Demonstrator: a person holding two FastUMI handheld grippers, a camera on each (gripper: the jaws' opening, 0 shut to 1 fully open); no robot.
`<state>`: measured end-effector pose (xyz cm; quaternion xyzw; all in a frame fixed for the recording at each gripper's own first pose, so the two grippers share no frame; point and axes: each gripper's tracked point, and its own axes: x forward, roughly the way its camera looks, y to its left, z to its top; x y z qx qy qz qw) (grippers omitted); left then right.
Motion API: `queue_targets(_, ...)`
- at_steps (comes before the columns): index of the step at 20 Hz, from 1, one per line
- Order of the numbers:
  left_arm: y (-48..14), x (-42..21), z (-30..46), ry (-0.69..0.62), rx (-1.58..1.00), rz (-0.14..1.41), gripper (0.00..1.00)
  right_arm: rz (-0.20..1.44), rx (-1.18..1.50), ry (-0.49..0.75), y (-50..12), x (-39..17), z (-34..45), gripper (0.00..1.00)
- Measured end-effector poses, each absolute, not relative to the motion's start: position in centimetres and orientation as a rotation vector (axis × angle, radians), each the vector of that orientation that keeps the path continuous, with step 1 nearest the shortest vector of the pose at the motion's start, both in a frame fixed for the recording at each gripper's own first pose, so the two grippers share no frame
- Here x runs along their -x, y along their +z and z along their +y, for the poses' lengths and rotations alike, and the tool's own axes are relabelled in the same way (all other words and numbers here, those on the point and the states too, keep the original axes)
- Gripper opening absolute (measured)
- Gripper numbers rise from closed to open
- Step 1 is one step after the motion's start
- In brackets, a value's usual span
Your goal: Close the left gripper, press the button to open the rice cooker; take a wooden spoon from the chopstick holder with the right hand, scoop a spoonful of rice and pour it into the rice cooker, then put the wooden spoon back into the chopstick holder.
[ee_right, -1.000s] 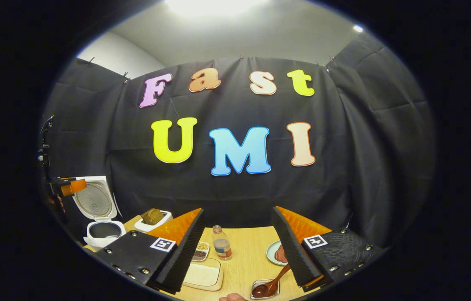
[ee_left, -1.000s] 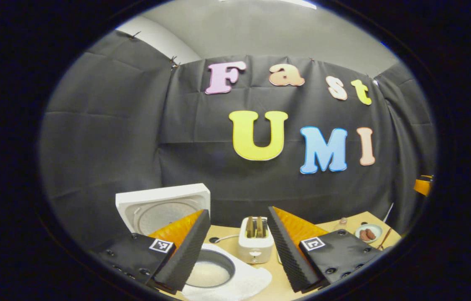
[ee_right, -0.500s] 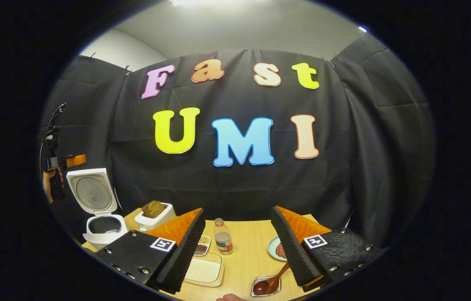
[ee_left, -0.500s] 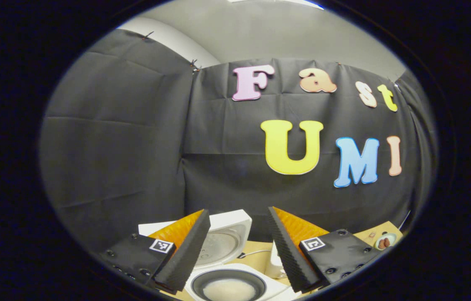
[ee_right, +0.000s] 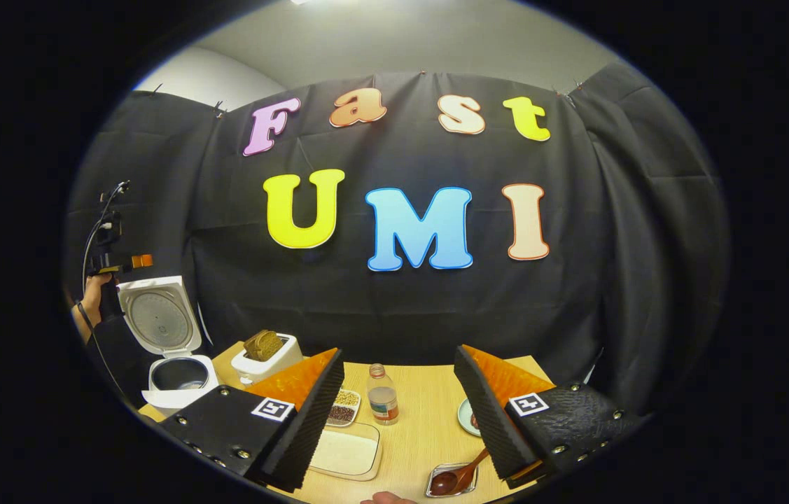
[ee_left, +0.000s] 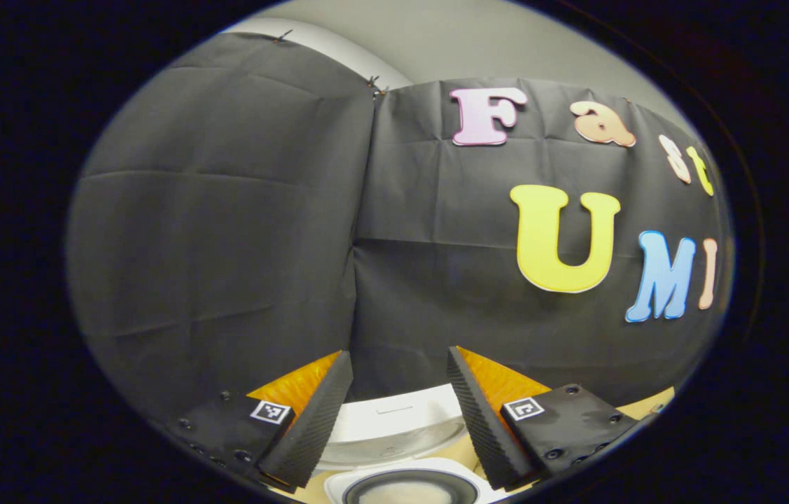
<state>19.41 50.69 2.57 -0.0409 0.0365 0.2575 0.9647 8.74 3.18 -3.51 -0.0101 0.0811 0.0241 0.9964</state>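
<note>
Left claw [ee_left: 394, 420] held open above the open rice cooker [ee_left: 412, 483], right claw [ee_right: 398, 413] held open and empty, wooden spoon [ee_right: 456, 478] laid in a small dish [ee_right: 451, 481] near the surface's [ee_right: 422, 413] front edge.

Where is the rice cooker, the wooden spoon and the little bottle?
rice cooker [ee_right: 158, 320], right gripper view, on its raised lid.
wooden spoon [ee_right: 444, 482], right gripper view, on its bowl.
bottle [ee_right: 383, 396], right gripper view, on its body.

A: Where's the rice cooker [ee_right: 173, 364]?
B: Far left on the surface [ee_right: 422, 420], lid up; toaster [ee_right: 264, 358] just right of it.
A: And the bottle [ee_right: 383, 404]?
B: Mid-surface, behind the rice tray [ee_right: 346, 451] (spoon [ee_right: 457, 478] in a dish, front right).
</note>
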Motion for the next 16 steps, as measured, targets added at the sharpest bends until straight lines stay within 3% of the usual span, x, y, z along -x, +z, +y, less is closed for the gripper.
queue_targets(8,-0.8,-22.6,53.8,0.605,0.135,0.156,0.95,0.171,0.017,0.014,-3.8,-9.5,2.2,0.96)
queue_targets(9,-0.9,-22.7,53.7,0.614,0.103,0.169,0.92,0.172,0.017,0.013,-3.8,-9.5,2.1,0.96)
queue_targets(11,-0.9,-22.7,53.8,0.627,0.046,0.171,0.97,0.176,0.011,0.019,-3.9,-9.4,2.2,0.96)
queue_targets(16,-1.0,-22.8,53.8,0.625,0.052,0.161,0.98,0.166,0.004,0.046,-3.5,-9.4,2.5,0.96)
